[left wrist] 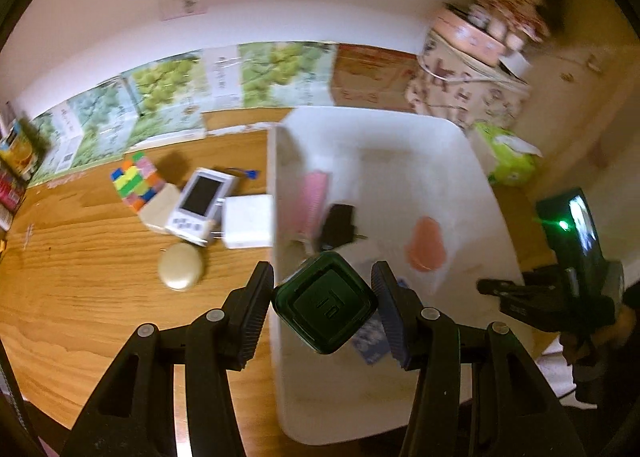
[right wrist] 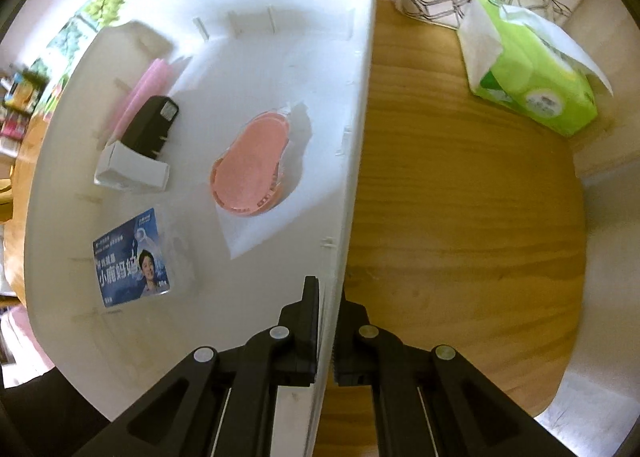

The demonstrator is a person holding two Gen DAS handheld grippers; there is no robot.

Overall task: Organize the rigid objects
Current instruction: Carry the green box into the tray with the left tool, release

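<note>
One dark green box [left wrist: 325, 301] sits gripped in our left tongs [left wrist: 324, 307], above the white bin's [left wrist: 420, 145] near wall; our right tongs [right wrist: 327, 331] pinch its rim. Next: lower and release inside.

dark green bottle [left wrist: 325, 303], white bin [right wrist: 280, 69], pink oval lid [right wrist: 250, 171], blue card [right wrist: 132, 257], multicoloured cube [left wrist: 138, 183]

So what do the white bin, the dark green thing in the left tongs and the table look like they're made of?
White bin: likely matte plastic, thin wall with moulded ribs.
Dark green block: looks like glossy hard plastic, with highlights and a moulded recess.
Table: wood or wood-look laminate, visible grain, slight sheen.
</note>
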